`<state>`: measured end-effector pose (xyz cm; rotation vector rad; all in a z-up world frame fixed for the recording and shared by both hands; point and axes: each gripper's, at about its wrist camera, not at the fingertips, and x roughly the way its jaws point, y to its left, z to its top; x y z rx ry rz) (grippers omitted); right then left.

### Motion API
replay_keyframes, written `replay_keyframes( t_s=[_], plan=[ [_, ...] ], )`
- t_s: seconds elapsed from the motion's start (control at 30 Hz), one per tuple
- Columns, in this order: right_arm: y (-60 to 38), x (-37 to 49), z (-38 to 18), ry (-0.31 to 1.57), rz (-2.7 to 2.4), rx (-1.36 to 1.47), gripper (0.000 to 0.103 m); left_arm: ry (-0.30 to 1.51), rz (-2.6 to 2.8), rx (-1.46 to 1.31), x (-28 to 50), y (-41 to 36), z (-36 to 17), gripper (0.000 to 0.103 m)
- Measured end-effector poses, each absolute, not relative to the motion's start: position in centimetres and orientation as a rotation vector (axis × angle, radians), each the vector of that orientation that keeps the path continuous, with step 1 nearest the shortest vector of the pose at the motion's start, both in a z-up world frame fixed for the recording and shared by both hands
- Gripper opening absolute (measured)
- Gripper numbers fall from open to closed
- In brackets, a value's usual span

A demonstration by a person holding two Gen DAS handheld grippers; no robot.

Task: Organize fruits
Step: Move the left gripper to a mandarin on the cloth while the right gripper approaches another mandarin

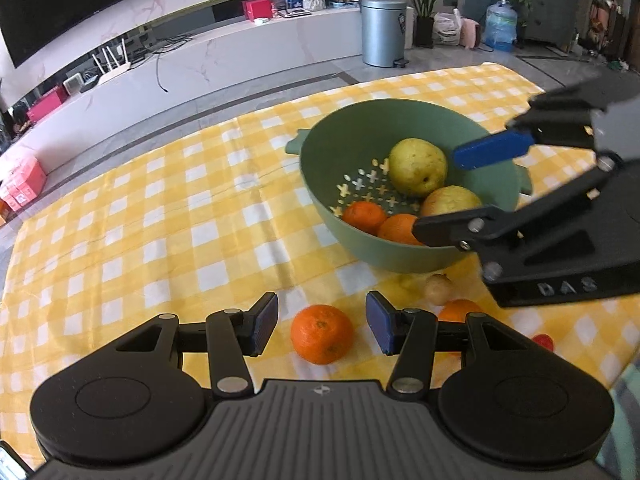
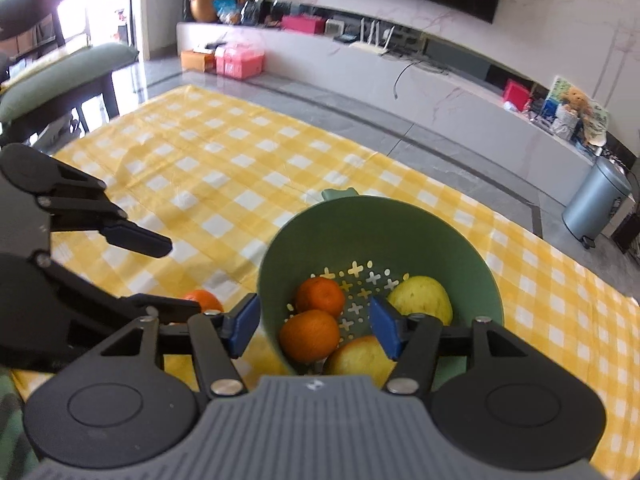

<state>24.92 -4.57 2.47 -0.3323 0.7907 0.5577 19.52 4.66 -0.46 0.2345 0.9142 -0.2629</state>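
Note:
A green colander bowl [image 1: 344, 140] stands on the yellow checked cloth; it also shows in the right wrist view [image 2: 400, 232]. It holds two yellow pears [image 1: 417, 166] [image 2: 422, 298] and two oranges [image 1: 364, 216] [image 2: 320, 295]. My left gripper [image 1: 322, 322] is open, its pads on either side of an orange [image 1: 322, 334] that lies on the cloth. My right gripper [image 2: 314, 326] is open and empty over the bowl's near rim; it also shows in the left wrist view [image 1: 444, 192].
On the cloth near the bowl lie another orange [image 1: 458, 310], a small pale round fruit [image 1: 439, 289] and a red piece [image 1: 543, 342]. The cloth's far edge drops to a grey floor with a metal bin [image 1: 382, 32].

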Motion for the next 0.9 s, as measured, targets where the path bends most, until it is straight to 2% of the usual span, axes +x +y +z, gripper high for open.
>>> replay_keyframes(
  t_s=[0.23,0.5,0.8,0.9],
  plan=[
    [-6.5,20.6,2.7,0.735,0.491,-0.226,0.058,0.889,-0.319,0.203,18.2,5.1,-0.9,0.060],
    [-7.8,17.7,-0.5,0.756,0.409,-0.090,0.058,0.915,-0.306,0.187,17.9,5.4,-3.0,0.060],
    [-7.8,18.4,-4.8,0.842,0.401,0.028,0.057,0.887,-0.262,0.105,18.6,6.8,-4.9,0.060],
    [-8.0,19.1,-5.7,0.869,0.392,0.078,0.053,0.901,-0.253,0.065,18.9,7.1,-5.5,0.060]
  ],
)
